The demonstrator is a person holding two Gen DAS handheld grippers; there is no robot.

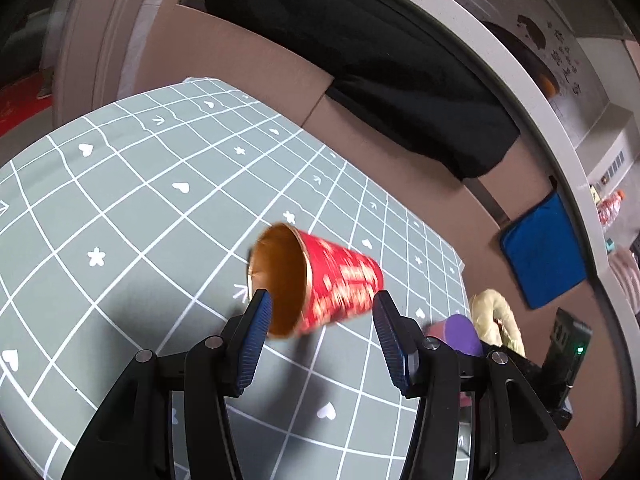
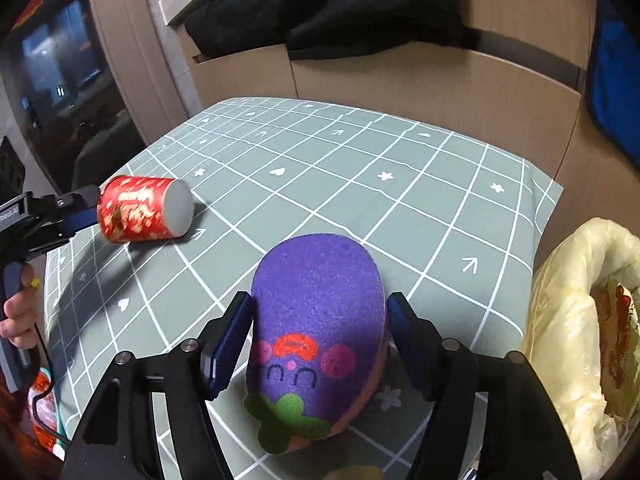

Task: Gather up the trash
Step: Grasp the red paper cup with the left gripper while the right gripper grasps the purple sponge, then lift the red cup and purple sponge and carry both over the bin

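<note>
Lying on its side on the grey-green grid-printed tablecloth (image 2: 400,208), the red paper cup with gold print (image 1: 320,284) sits between the fingers of the left gripper (image 1: 320,308). Left-wrist view: jaws spread, one pad at the rim mouth, the other near the base wall; whether either touches, cannot tell. Right-wrist view shows the cup's grey bottom facing out, a finger alongside its wall.

Right gripper (image 2: 320,316) straddles a purple eggplant-shaped sponge with a drawn face (image 2: 320,312); jaws look parted, pads close beside it, contact uncertain.

Handling, by judgement: cup is light, thin-walled, crushes easily, rolls freely. Best taken across the mid-wall with mild squeeze, or pinched at the stiffer rolled rim. Sponge is soft, grippy, forgiving.

Yellowish plastic-lined trash bag (image 2: 580,320) stands just off the table's right edge.
</note>
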